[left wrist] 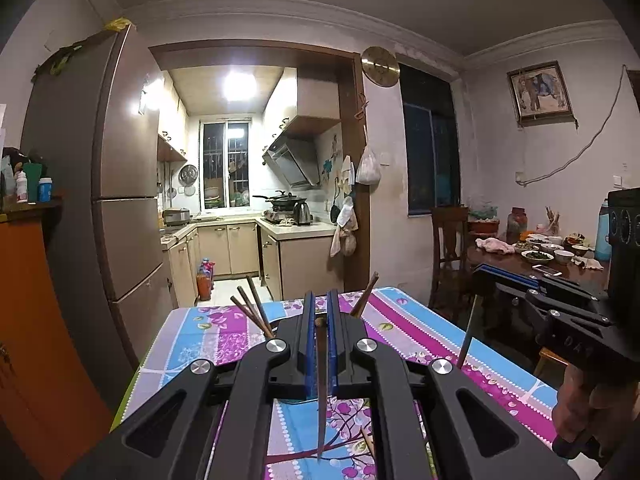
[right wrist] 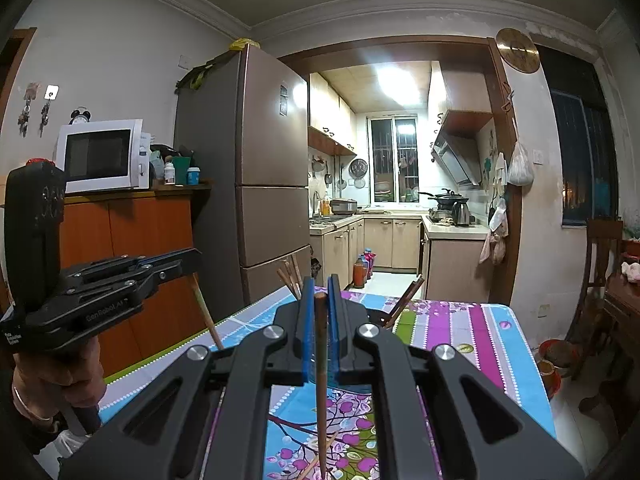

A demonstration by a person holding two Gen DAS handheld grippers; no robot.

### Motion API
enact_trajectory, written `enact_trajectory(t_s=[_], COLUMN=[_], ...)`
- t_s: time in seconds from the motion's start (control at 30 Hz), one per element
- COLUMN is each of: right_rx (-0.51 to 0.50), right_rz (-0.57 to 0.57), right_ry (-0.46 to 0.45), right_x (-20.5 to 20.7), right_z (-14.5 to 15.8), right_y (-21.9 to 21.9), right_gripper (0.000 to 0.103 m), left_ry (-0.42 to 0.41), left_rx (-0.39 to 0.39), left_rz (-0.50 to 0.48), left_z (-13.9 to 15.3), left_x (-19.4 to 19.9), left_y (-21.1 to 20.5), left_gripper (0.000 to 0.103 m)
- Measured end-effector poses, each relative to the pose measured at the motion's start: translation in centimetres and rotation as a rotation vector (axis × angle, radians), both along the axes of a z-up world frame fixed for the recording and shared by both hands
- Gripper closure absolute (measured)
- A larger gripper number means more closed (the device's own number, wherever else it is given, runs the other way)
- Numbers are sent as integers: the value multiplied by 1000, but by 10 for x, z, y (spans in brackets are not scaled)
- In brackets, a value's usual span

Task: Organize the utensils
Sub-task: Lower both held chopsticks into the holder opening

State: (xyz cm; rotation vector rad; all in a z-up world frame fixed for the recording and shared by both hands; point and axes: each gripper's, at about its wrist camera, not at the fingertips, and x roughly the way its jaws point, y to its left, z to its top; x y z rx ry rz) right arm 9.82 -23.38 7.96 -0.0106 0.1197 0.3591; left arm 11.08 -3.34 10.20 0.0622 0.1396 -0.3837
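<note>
1. The left gripper (left wrist: 320, 312) was seen narrowed onto a chopstick (left wrist: 322, 392), which hung between the blue pads (left wrist: 309, 344) and ran down toward 6 o'clock in the left view.
2. The right gripper (right wrist: 320, 304) was likewise closed down on a second chopstick (right wrist: 321, 380), its blunt end showing between the pads and its tip pointing to 6 o'clock.
3. Both sticks were held above a table (left wrist: 420, 332) covered in a flowered cloth.
4. A cluster of further chopsticks (left wrist: 252, 308) was seen standing at about 10 o'clock from the left gripper, with one more (left wrist: 366, 294) at 1 o'clock; whatever held them was hidden behind the fingers.
5. In the right view the left gripper (right wrist: 188, 258) appeared at 9 o'clock, its stick (right wrist: 206, 312) slanting down below it.
6. The sticks were judged light, stiff and thin, with a smooth finish likely to slip or swivel in a pinch.
7. A hold near the thick upper end, as seen here, was judged apt to let the tip swing; a grip nearer mid-length would be steadier.
8. Little force was judged needed, since breakage seemed unlikely.
</note>
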Motion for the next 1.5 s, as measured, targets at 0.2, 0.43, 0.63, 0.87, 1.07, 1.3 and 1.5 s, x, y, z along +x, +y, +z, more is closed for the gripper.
enact_trajectory(t_s=[0.2,0.43,0.63,0.87,1.07,1.3,1.5], right_rx=[10,15,25,32,65,84,129], right_rz=[2,3,13,-2,-43,-106,-118], right_ry=[-6,-18,-19,-74,-126,-139,-68], right_x=[6,11,23,54,95,159,202], right_z=[4,7,17,57,88,86,48], right_y=[-1,-2,-1,1,-2,1,-6], right_gripper=[98,98,98,98,98,98,98], left_ry=[-8,-9,-5,-71,-189,-232,-139], left_rx=[-3,-8,-25,-59,-93,-108,-126], left_rz=[-14,-37,-61,-72,-26,29,36], left_z=[0,-1,8,56,100,106,60], left_x=[2,13,34,73,103,158,203], left_y=[-4,-5,-5,-16,-30,-44,-42], left_gripper=[96,97,97,97,97,97,97])
